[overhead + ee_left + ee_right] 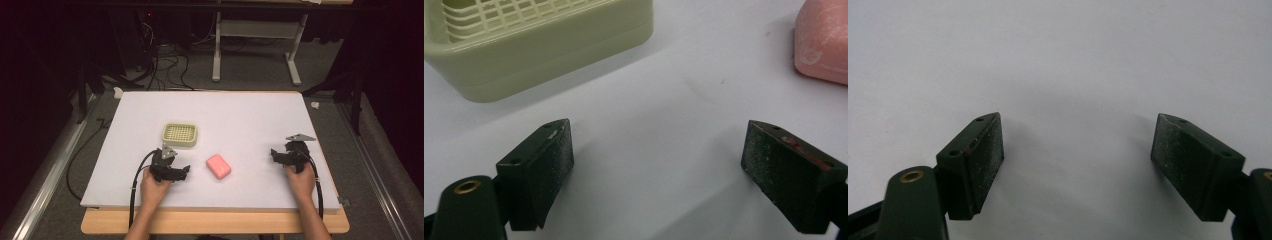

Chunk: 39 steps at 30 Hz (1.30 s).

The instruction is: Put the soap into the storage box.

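Resting near the front edge of the white table [240, 107], both grippers sat low with jaws spread wide and nothing between them. The left gripper [186, 171] lay left of centre, jaws pointing right and slightly forward; the right gripper [274, 154] lay near the right edge, pointing left across bare surface.

A pink soap bar [218, 166] lay flat just front of centre, between the two grippers but clearly closer to the left one. Its long axis ran diagonally, from back-left to front-right. In the left gripper view the soap bar [824, 42] sat ahead and to the right of the open jaws, not between them. A pale green soap dish [180, 134] with a slatted insert stood behind the left gripper, near the soap bar but apart from it; the same view showed it ahead to the left [539, 50].

Judgement: the left hand was better placed for a pick. Jaws would need to swing right and close across the bar's short side.
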### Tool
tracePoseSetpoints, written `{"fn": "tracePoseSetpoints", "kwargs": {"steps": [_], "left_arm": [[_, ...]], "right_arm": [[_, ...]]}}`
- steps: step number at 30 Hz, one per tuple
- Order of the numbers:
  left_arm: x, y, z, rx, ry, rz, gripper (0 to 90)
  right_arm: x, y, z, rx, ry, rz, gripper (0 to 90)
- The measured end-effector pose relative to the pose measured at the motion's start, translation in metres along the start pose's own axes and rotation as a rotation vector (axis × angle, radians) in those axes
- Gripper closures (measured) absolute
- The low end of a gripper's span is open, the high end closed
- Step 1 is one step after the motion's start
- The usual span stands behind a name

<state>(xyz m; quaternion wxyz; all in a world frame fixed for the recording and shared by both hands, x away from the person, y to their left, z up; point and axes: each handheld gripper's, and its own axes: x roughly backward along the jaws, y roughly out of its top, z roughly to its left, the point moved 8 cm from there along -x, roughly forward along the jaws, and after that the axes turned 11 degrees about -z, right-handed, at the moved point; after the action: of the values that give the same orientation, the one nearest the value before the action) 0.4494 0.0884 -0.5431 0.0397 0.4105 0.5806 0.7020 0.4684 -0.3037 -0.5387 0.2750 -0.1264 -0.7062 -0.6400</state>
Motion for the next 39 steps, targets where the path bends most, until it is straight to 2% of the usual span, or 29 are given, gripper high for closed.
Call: {"fn": "tracePoseSetpoints", "kwargs": {"steps": [34,39], "left_arm": [[-0.0001,0.0004,0.0007,0.005,-0.001,0.002,14.2],[0.0001,0.0005,0.0015,0.007,0.011,0.005,13.1]], "right_arm": [[0.0,0.0,0.0,-0.003,0.0,0.001,21.5],[0.0,0.0001,0.0,-0.004,0.0,0.001,21.5]]}}
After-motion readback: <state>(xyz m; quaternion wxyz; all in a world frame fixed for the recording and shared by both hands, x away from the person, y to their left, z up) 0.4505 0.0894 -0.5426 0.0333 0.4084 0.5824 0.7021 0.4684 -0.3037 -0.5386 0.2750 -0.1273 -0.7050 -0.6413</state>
